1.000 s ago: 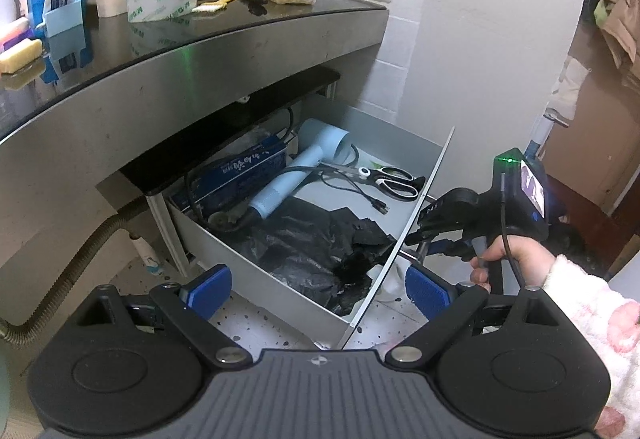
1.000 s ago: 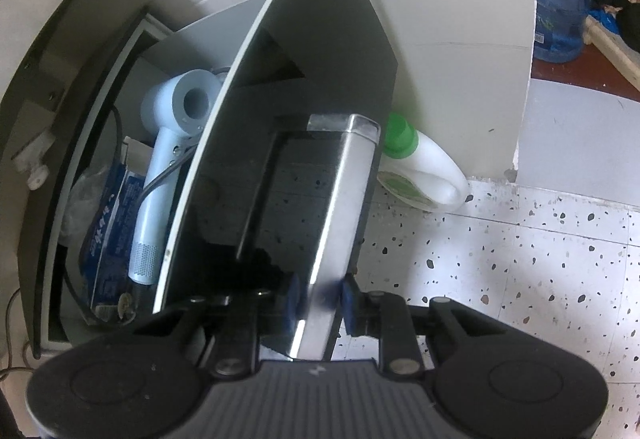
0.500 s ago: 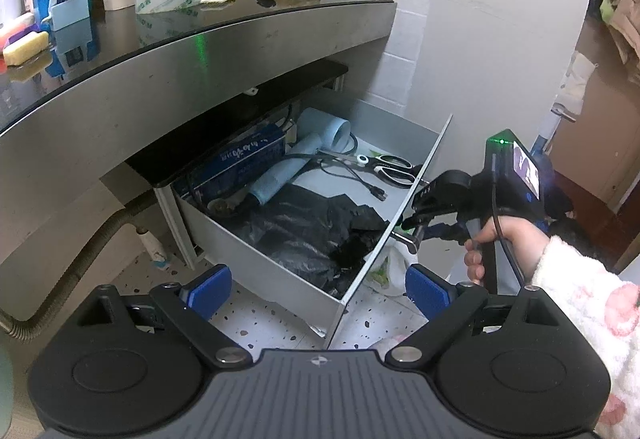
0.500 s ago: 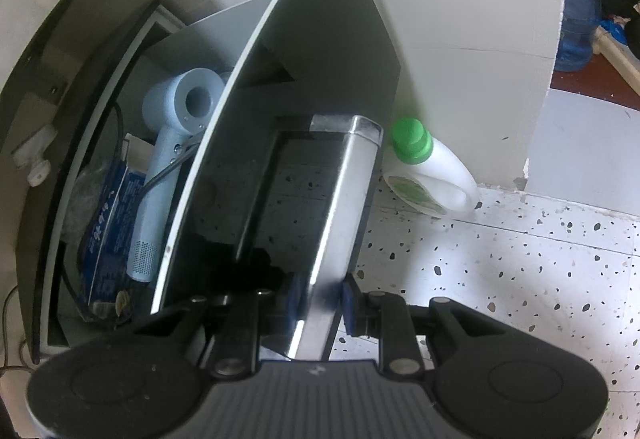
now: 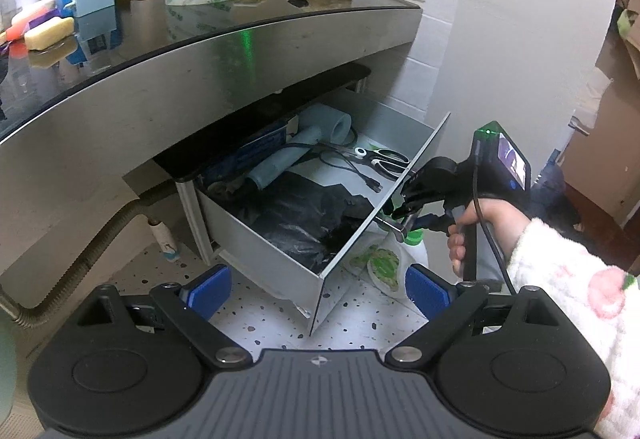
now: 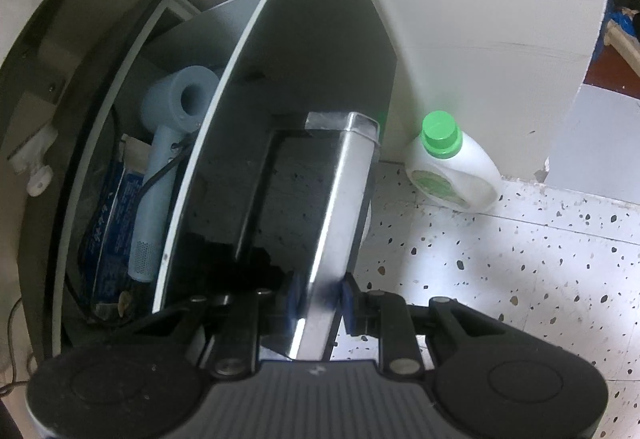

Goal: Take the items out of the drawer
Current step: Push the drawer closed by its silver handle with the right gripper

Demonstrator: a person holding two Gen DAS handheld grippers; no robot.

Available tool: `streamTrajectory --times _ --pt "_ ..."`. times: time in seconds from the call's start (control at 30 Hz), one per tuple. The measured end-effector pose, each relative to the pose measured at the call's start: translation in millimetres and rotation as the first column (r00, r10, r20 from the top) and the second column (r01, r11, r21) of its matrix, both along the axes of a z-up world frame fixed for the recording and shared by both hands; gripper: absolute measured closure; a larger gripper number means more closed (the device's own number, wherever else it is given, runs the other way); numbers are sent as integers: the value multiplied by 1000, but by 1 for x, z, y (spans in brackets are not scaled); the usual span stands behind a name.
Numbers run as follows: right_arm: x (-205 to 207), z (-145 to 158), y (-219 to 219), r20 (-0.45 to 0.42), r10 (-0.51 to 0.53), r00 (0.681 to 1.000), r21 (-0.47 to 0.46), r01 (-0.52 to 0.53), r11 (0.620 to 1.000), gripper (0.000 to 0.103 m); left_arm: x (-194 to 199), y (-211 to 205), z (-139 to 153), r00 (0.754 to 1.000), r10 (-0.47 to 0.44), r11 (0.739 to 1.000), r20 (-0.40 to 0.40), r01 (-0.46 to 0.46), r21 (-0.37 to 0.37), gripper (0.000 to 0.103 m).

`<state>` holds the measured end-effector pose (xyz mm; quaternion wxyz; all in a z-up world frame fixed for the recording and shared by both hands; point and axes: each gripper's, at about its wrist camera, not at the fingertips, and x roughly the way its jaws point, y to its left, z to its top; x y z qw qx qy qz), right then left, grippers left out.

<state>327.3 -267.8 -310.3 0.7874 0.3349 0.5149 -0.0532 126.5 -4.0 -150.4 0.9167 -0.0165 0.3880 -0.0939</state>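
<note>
Right gripper (image 6: 320, 299) clamped on drawer (image 5: 256, 235) handle (image 6: 340, 207); left gripper (image 5: 318, 287) jaws apart, empty, above drawer's front corner. Bottle (image 6: 452, 167) beside the front panel.

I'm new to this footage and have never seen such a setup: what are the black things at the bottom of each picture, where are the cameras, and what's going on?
No robot here: a person holds a handheld gripper in each hand, each with a camera looking along its fingers. The left view shows the open, empty left gripper and the drawer under the counter, containing a hair dryer, scissors and a black bag. There you also see the right gripper. The right view shows it shut on the drawer handle. A white bottle stands on the floor.
</note>
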Motion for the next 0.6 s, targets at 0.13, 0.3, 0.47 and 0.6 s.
streamTrajectory --times 0.13,0.3,0.47,0.6 --pt "8 0 10 -2 10 1000 -15 -10 1000 81 1 6 2 1000 13 1000 8 -13 -9 8" --pt "17 -1 19 -5 12 1000 -14 -12 1000 81 3 15 -1 1000 30 999 -8 -30 -12 8" --pt "25 -1 25 -14 9 1000 -5 -9 1000 82 2 21 -1 999 36 999 -5 -36 -20 8" --pt "31 -2 29 -15 6 1000 -4 -6 1000 82 1 22 -1 1000 28 1000 9 -28 -13 8"
